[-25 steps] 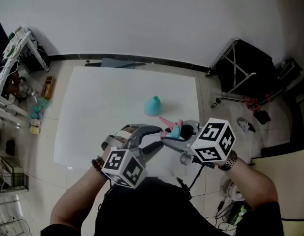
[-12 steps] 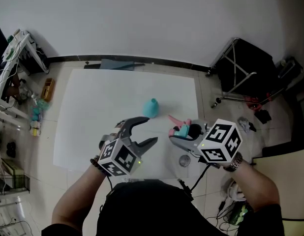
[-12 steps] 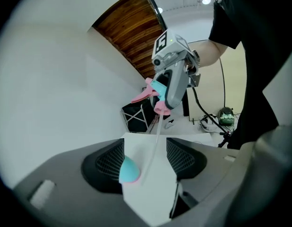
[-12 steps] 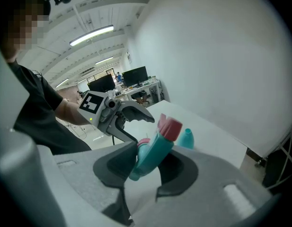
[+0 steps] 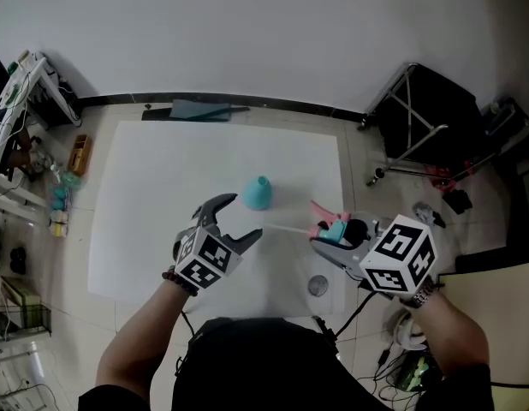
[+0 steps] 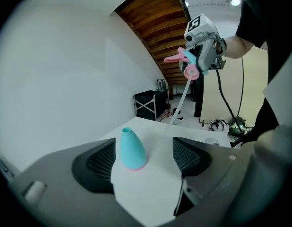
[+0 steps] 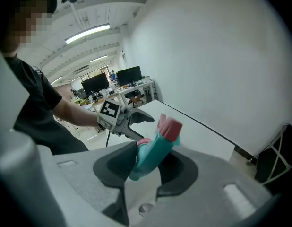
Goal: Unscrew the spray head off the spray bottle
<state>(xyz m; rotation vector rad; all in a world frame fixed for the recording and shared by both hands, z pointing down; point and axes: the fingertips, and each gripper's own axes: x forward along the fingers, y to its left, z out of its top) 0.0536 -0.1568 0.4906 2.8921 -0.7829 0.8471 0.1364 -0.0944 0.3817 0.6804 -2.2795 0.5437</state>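
The left gripper (image 5: 246, 217) (image 6: 145, 158) has just been opening its jaws. They stand spread and empty, over the middle of the desk (image 5: 162, 178). The bottle (image 5: 258, 193) (image 6: 132, 150) stands upright just past their tips, untouched and headless. The right gripper (image 5: 337, 238) (image 7: 150, 167) pinches the spray head (image 5: 333, 228) (image 7: 155, 152) above the desk's right edge, with its tube (image 5: 290, 228) (image 6: 184, 96) trailing toward the left gripper.

Obscured and cut-off items
Your right gripper (image 5: 329, 240) hides the spray head (image 7: 155, 150) at its lower end. Shelf clutter (image 5: 61, 197) is too small to identify. Your right forearm (image 5: 453, 336) leaves the bottom edge.
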